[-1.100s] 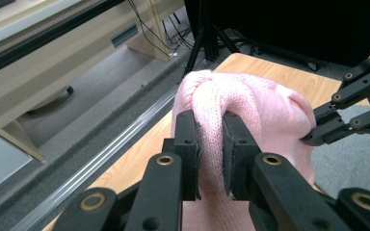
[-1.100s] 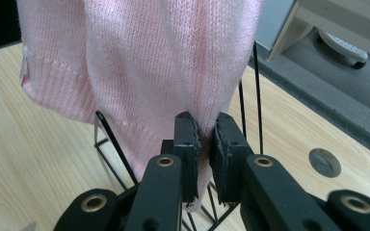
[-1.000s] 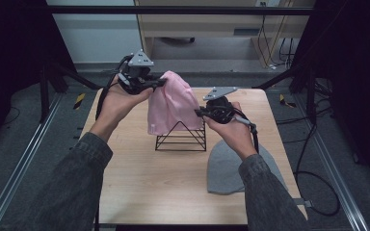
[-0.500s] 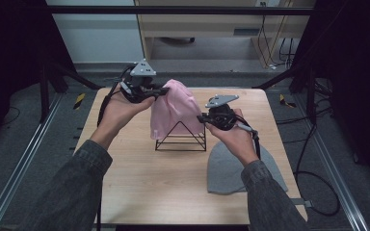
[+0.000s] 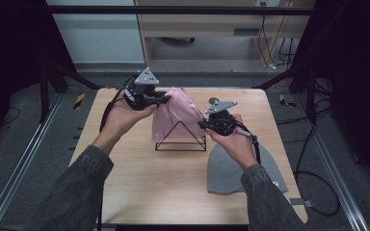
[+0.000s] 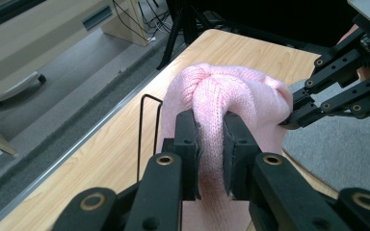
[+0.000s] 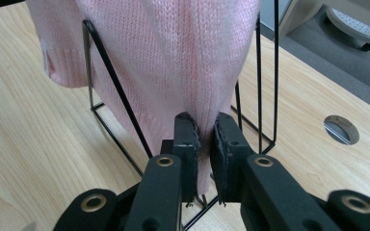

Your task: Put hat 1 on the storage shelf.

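Two grippers (image 5: 166, 99) (image 5: 203, 123), pink knit hat (image 5: 176, 115), wire frame (image 5: 180, 142)

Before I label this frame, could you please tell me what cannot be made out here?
- High view: the top of the black wire pyramid stand is covered by the pink knitted hat.
- High view: part of the grey knitted hat lies under the person's right forearm.
- Right gripper view: the pink hat's top is cut off by the upper edge.

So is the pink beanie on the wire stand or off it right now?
On it: the pink beanie drapes over the wire stand, with the left gripper and right gripper pinching its knit.
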Demonstrator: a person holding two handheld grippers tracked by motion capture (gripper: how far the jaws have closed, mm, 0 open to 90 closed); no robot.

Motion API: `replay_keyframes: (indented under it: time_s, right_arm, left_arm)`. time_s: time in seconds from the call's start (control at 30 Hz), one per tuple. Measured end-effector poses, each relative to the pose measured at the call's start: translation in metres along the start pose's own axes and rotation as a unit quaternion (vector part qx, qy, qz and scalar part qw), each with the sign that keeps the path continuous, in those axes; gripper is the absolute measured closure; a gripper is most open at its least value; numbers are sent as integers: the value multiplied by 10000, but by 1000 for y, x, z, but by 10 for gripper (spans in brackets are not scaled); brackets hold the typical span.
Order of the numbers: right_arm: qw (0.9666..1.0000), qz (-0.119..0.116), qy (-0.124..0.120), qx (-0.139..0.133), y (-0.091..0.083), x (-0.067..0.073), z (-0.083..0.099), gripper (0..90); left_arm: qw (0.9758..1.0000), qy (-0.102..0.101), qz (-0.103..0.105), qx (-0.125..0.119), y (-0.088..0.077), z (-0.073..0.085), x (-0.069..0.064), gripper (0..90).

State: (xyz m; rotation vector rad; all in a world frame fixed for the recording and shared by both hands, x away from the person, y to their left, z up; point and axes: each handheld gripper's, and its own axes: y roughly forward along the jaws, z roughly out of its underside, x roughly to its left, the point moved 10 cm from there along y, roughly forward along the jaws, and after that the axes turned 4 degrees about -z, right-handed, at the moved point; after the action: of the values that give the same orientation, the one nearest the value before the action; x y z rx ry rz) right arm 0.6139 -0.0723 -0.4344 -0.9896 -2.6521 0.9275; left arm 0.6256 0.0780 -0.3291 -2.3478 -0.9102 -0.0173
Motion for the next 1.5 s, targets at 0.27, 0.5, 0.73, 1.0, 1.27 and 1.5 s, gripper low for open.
replay_keyframes:
  time_s: [0.27,0.5,0.73,1.0,1.27,1.5]
  right_arm:
    - [10000,-15,15,66,5,1,10,814]
    - [9999,-7,51,89,7,0,18,814]
    - [9999,10,51,160,10,-1,24,814]
    - [9995,34,81,315,18,-3,35,814]
    - [9990,5,109,428,23,-3,43,811]
    - [9986,17,107,517,24,-2,46,803]
  left_arm:
    - [10000,-23,93,24,5,8,-8,788]
    - [9999,22,144,64,9,11,-14,788]
    - [9998,45,135,129,15,15,-17,787]
    - [9994,49,185,302,24,29,-18,786]
    - [9988,37,239,416,29,38,-19,779]
    - [9987,-5,286,420,29,43,-22,771]
